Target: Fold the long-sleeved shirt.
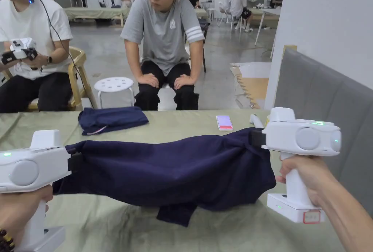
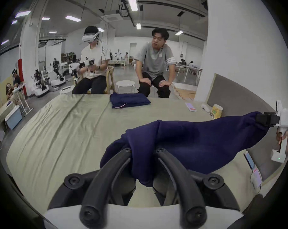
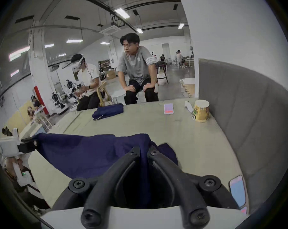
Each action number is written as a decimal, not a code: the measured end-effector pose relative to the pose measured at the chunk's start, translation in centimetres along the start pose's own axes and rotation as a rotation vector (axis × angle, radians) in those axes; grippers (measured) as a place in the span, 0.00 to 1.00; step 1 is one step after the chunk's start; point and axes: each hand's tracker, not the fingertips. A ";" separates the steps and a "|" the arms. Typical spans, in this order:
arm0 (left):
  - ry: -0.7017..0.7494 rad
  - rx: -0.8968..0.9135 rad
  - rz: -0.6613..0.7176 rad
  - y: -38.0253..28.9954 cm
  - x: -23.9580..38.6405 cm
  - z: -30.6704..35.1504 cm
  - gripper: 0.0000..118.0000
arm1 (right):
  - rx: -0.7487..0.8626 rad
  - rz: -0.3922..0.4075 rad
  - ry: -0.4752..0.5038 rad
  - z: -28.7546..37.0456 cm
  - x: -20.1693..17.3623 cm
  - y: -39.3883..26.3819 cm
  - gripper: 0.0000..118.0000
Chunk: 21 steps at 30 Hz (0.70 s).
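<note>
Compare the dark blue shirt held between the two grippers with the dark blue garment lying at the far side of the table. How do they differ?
The held shirt hangs stretched between the left gripper and right gripper; the far garment lies on the table, untouched. The held shirt is spread wide and sagging, with a part dangling; the far garment is a compact folded bundle. Both are dark blue cloth.

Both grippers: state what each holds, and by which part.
Both hold the navy shirt, stretched above the table: the left gripper pinches its left end, the right gripper its right end.
</note>
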 end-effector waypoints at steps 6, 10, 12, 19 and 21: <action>-0.061 -0.049 -0.016 -10.4 0.1 7.3 0.18 | -0.076 0.081 0.002 8.3 0.7 -10.3 0.04; -0.037 -0.238 -0.055 -18.0 0.2 9.0 0.18 | -0.276 0.104 0.007 9.7 1.1 -17.8 0.04; -0.034 -0.341 -0.069 -21.0 0.2 8.3 0.18 | -0.404 0.093 0.032 8.9 1.5 -21.2 0.04; -0.030 -0.416 0.015 -23.5 -1.2 6.9 0.42 | -0.590 0.151 -0.092 6.0 1.7 -26.0 0.33; -0.055 -0.380 0.044 -22.3 -1.4 8.1 0.80 | -0.522 0.122 -0.083 7.0 1.6 -24.5 0.86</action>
